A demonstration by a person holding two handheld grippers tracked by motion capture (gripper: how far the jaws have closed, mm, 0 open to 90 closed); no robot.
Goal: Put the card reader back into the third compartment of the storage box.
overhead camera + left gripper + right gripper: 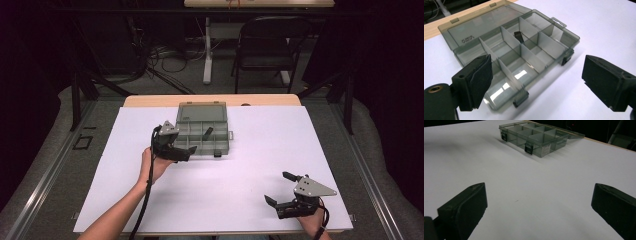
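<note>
While a folding chair (270,45) waits in the dark room, we see both tongs, left (189,150) and right (280,187), spread apart over the white bench (225,200) by the open compartment box (202,127).

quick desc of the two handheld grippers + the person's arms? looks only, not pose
Both grippers are black. The left gripper trails a black cable down along the forearm and carries a small grey plate on top. The right gripper has a larger grey three-cornered plate with small holes. Their fingers are blocky, with flat black pads and a screw hole near the tip. Forearms are bare; no sleeves in view.
</note>
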